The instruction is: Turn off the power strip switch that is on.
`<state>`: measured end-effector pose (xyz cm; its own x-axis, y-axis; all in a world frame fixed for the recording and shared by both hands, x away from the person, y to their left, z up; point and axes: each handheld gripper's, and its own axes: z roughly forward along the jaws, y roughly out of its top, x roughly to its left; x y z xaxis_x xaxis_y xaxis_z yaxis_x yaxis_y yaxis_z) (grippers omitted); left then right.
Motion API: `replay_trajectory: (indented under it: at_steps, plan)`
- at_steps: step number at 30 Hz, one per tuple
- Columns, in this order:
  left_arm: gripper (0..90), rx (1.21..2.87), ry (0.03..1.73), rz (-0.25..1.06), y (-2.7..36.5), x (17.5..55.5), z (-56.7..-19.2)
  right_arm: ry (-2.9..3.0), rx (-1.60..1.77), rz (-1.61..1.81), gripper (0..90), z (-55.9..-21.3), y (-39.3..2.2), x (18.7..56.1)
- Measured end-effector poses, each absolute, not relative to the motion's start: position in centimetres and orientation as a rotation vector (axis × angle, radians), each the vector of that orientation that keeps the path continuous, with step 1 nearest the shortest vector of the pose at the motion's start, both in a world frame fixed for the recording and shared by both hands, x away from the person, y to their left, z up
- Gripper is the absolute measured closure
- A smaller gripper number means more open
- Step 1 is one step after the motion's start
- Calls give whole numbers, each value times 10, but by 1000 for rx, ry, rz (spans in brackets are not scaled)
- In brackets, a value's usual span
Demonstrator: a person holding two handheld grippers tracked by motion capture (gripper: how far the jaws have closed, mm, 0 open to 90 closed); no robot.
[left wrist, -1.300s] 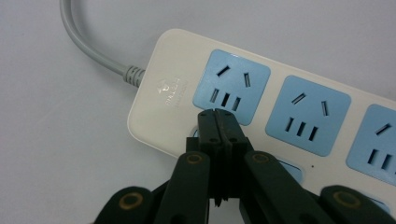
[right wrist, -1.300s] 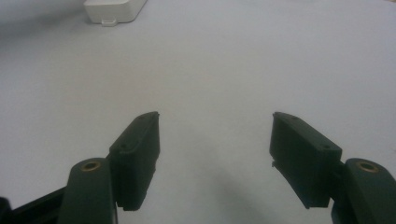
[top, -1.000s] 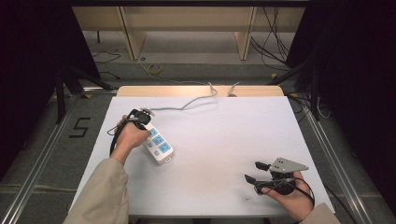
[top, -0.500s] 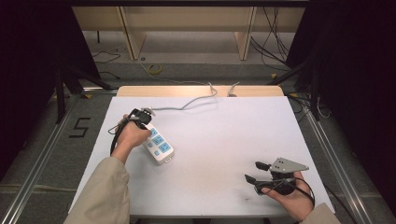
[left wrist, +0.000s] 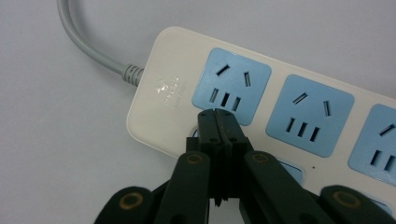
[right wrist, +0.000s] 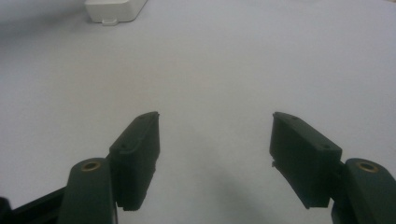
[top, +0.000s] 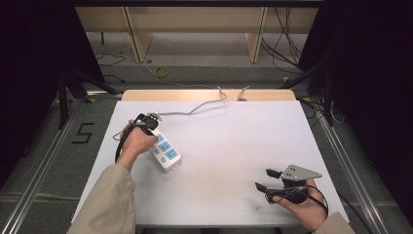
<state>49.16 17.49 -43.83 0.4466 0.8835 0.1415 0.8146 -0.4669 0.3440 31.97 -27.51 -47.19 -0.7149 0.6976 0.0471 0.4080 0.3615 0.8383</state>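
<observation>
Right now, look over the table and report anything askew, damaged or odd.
Nothing stands out. The power strip lies flat and intact at a slant on the table, its cable trailing to the far edge. The left tongs, shut, rest on it.

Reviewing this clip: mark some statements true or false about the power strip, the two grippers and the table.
1. The left gripper has its jaws closed together, tips over the white power strip with blue sockets. True.
2. The right gripper grips the strip's grey cable. False: its jaws stand open over the bare white table.
3. A plug sits in a blue socket. False: the visible sockets are empty.
4. The cable runs off toward the table's far edge. True.
</observation>
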Motion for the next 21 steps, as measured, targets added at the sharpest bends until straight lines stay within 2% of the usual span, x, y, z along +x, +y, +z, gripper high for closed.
replay_trajectory:
  at_steps: [21]
  plan:
    - [899, 2481, 1465, 440, 176, 491, -438, 2307, 981, 1287, 343, -472, -276, 320]
